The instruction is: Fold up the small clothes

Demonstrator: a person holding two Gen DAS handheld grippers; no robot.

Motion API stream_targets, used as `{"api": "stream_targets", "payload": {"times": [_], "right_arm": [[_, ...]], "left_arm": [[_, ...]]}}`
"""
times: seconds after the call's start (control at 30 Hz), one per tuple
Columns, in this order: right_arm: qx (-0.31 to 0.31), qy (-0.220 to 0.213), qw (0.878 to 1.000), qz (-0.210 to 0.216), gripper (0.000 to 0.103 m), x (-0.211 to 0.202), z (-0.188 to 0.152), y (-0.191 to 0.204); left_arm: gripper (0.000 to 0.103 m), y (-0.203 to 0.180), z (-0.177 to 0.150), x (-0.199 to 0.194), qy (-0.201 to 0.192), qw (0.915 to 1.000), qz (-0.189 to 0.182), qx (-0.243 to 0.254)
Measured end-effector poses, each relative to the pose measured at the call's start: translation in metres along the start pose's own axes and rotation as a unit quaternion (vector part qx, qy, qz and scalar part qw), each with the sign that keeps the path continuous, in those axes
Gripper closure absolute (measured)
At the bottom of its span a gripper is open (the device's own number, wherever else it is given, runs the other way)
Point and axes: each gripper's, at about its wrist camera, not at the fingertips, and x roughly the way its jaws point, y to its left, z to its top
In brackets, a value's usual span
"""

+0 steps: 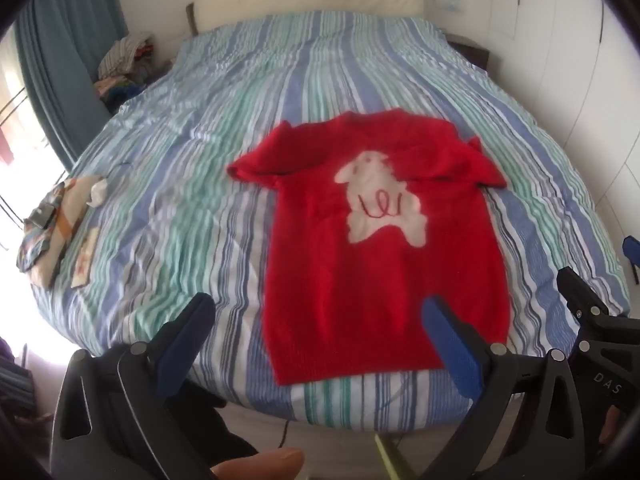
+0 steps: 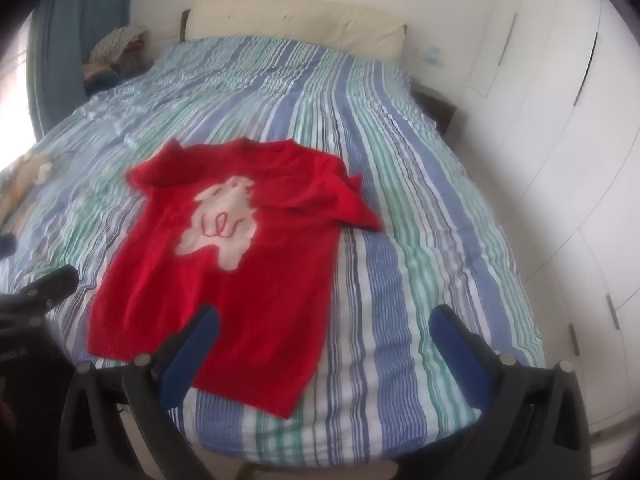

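Note:
A small red knitted sweater [image 1: 372, 256] with a white animal figure lies flat on the striped bed cover, hem toward me, both short sleeves spread out. It also shows in the right wrist view [image 2: 240, 264]. My left gripper [image 1: 320, 312] is open and empty, held above the sweater's hem, its right finger over the red cloth. My right gripper [image 2: 326, 324] is open and empty above the sweater's lower right corner. The right gripper's body shows at the right edge of the left wrist view [image 1: 592, 312].
The striped bed cover [image 1: 280, 80] fills both views. A pile of folded patterned clothes [image 1: 56, 224] lies at the bed's left edge. More clothes [image 1: 124, 60] are heaped beside the bed at the far left. White wardrobe doors [image 2: 560, 140] stand to the right.

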Motion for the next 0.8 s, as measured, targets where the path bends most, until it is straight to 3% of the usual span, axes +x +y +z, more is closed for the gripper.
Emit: {"api": "stream_targets", "payload": {"times": [0.33,0.53,0.8], "right_arm": [[0.003,0.012,1.0,0.016,0.0,0.003,0.006,-0.005],[0.001,0.011,1.0,0.01,0.0,0.01,0.008,0.006],[-0.005,0.018,1.0,-0.015,0.0,0.014,0.005,0.016]], "left_arm": [[0.0,0.007,-0.003,0.011,0.014,0.9999,0.003,-0.01],[0.0,0.005,-0.002,0.013,0.004,0.9997,0.023,0.006],[0.0,0.007,-0.003,0.022,0.018,0.9997,0.018,0.001]]}}
